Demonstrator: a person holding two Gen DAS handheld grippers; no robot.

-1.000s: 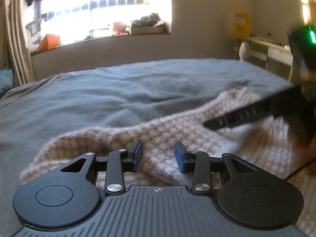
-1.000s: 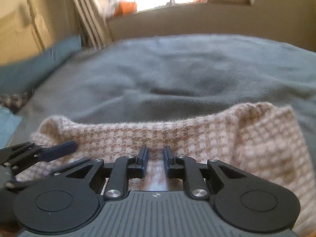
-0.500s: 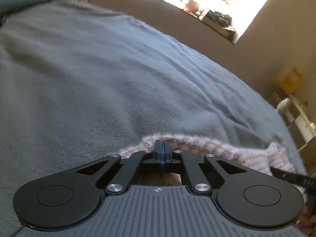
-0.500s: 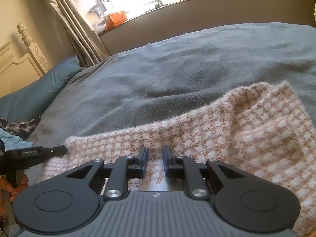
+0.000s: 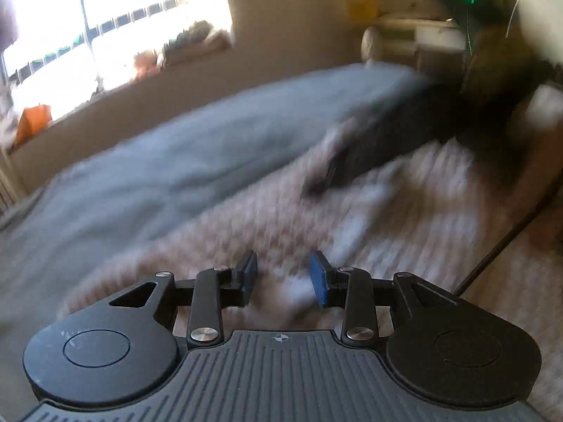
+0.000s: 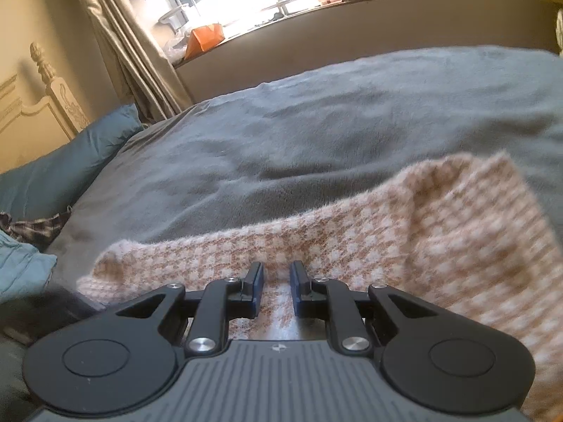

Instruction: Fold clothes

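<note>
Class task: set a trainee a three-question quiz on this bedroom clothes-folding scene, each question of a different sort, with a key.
1. Multiple choice: the checked knitted garment lies on: A a wooden table; B a grey blanket; C a tiled floor.
2. True or false: a blue pillow lies by the headboard.
3. Fill the gap: in the right wrist view, the orange thing sits just right of the hanging ____.

Key: 1 B; 2 true; 3 curtain.
</note>
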